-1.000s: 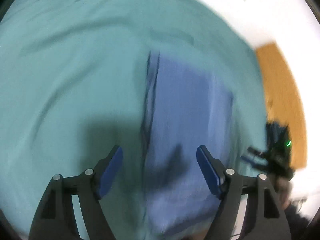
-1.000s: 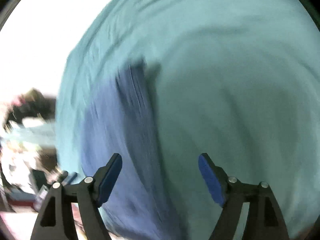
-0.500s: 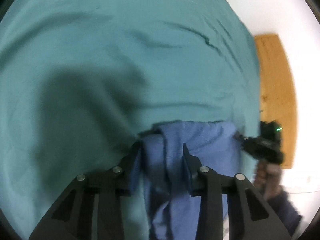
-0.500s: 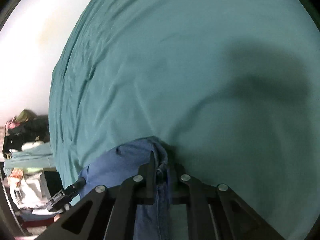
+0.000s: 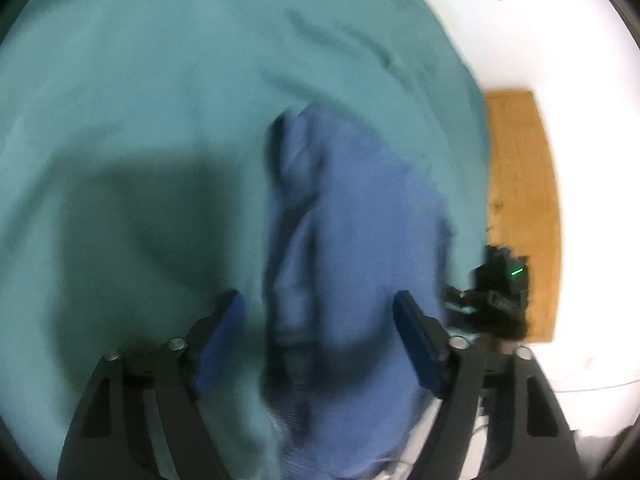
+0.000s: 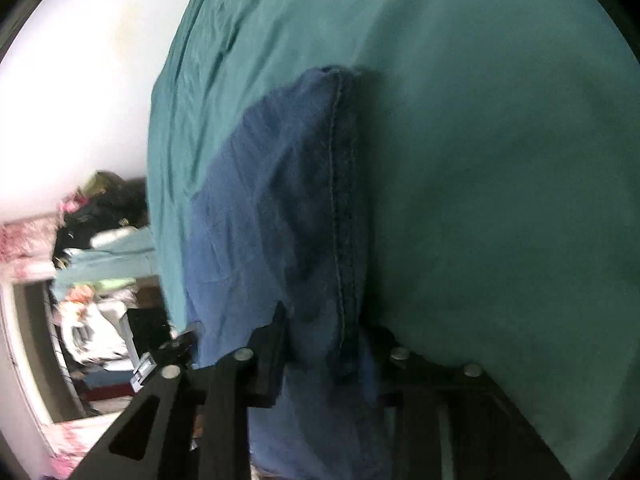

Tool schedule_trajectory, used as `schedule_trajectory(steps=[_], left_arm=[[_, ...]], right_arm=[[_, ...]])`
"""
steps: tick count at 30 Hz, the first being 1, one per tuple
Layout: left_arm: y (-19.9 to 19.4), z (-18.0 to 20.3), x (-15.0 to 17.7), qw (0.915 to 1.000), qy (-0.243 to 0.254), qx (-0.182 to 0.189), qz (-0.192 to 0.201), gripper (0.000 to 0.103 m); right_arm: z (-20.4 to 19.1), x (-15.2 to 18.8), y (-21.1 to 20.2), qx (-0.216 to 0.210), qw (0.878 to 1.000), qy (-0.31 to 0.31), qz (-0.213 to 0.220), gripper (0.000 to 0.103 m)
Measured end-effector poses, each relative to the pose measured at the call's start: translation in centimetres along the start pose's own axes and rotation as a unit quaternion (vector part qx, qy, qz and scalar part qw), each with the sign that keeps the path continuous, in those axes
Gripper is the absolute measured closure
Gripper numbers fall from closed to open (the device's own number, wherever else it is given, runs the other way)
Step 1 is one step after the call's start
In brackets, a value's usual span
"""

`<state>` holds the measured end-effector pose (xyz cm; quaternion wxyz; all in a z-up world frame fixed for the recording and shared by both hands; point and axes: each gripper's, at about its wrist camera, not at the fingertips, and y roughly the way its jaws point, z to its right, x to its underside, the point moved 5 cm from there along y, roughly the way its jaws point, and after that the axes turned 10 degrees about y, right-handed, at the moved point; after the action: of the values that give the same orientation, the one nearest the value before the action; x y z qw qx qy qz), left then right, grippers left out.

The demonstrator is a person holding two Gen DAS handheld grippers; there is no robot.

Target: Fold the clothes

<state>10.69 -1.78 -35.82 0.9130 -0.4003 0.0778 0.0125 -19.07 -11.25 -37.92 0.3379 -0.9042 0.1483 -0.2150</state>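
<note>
Jaws of the left gripper point(image 5: 318, 338) stand spread over the blue garment point(image 5: 360, 248); the right gripper point(image 6: 320, 354) pinches its stitched seam edge point(image 6: 342, 216); denim-like cloth on the teal sheet point(image 6: 500, 160) looks soft, fairly heavy, best held at seams.

Folded blue denim garment point(image 5: 352, 232), stitched seam visible, rumpled, lying on teal sheet point(image 5: 140, 120)

teal bed sheet point(image 5: 160, 100); blue garment point(image 5: 360, 220) lying on it
</note>
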Motion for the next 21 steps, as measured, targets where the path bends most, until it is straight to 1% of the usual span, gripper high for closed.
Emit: schedule_trajectory(steps=[1, 2, 3, 4, 5, 6, 7, 8, 9, 10, 11, 12, 15, 16, 17, 19, 20, 21], left_arm=[[0.0, -0.4, 0.1, 1.0, 0.001, 0.002, 0.0, 0.053], [-0.2, -0.7, 0.0, 1.0, 0.0, 0.008, 0.0, 0.056], [0.0, -0.6, -0.2, 0.9999, 0.006, 0.009, -0.007, 0.057], [0.0, -0.4, -0.4, 0.9998, 0.016, 0.004, -0.011, 0.057], [-0.5, -0.2, -0.3, 0.9995, 0.028, -0.008, -0.015, 0.056], [-0.7, 0.1, -0.3, 0.9985, 0.041, -0.029, -0.022, 0.049], [-0.9, 0.7, -0.4, 0.9964, 0.053, -0.06, -0.027, 0.044], [-1.6, 1.3, -0.3, 0.992, 0.067, -0.103, -0.03, 0.032], [-2.6, 2.0, -0.1, 0.9842, 0.086, -0.153, -0.026, 0.023], [-3.7, 2.8, 0.0, 0.9731, 0.107, -0.203, -0.02, 0.023], [-4.2, 3.6, 0.2, 0.9643, 0.117, -0.237, -0.016, 0.023], [-4.4, 4.4, 0.7, 0.9602, 0.123, -0.25, -0.017, 0.023], [-3.8, 5.3, 2.4, 0.9558, 0.129, -0.262, -0.032, 0.023], [-3.5, 5.2, 3.0, 0.9547, 0.128, -0.266, -0.038, 0.023], [-3.3, 5.1, 3.4, 0.9545, 0.123, -0.269, -0.04, 0.023], [-3.5, 4.5, 4.1, 0.9572, 0.114, -0.264, -0.032, 0.023], [-3.5, 4.2, 4.3, 0.9586, 0.11, -0.261, -0.031, 0.023], [-3.5, 4.0, 4.4, 0.9587, 0.109, -0.261, -0.03, 0.021]], right_arm=[[1.0, 0.8, -0.9, 0.003, 1.0, 0.001, 0.001, 0.086], [1.1, 0.5, -1.5, 0.012, 1.0, -0.008, 0.003, 0.086], [0.9, 0.0, -2.0, 0.022, 1.0, -0.02, 0.006, 0.086], [0.8, -0.5, -2.4, 0.021, 0.999, -0.025, -0.003, 0.085], [0.7, -0.9, -2.8, 0.018, 0.999, -0.03, -0.014, 0.08], [0.8, -1.4, -3.4, 0.012, 0.999, -0.027, -0.025, 0.076], [0.8, -1.7, -4.3, 0.008, 0.999, -0.025, -0.03, 0.062], [0.8, -2.0, -5.4, 0.0, 0.999, -0.027, -0.03, 0.046], [0.9, -2.0, -6.2, 0.001, 0.999, -0.031, -0.026, 0.04], [0.9, -1.9, -7.0, 0.004, 0.999, -0.036, -0.02, 0.032], [1.0, -1.6, -7.2, 0.018, 0.999, -0.042, -0.024, 0.03], [1.1, -1.3, -7.4, 0.033, 0.998, -0.047, -0.03, 0.03], [1.7, -0.5, -7.4, 0.062, 0.996, -0.052, -0.048, 0.03], [1.8, -0.6, -7.6, 0.067, 0.995, -0.055, -0.045, 0.036], [1.9, -0.8, -7.8, 0.072, 0.995, -0.059, -0.04, 0.049], [2.1, -1.3, -8.2, 0.087, 0.993, -0.072, -0.033, 0.062], [2.0, -1.8, -8.6, 0.098, 0.991, -0.085, -0.027, 0.065], [2.0, -2.3, -9.0, 0.109, 0.989, -0.099, -0.02, 0.066]])
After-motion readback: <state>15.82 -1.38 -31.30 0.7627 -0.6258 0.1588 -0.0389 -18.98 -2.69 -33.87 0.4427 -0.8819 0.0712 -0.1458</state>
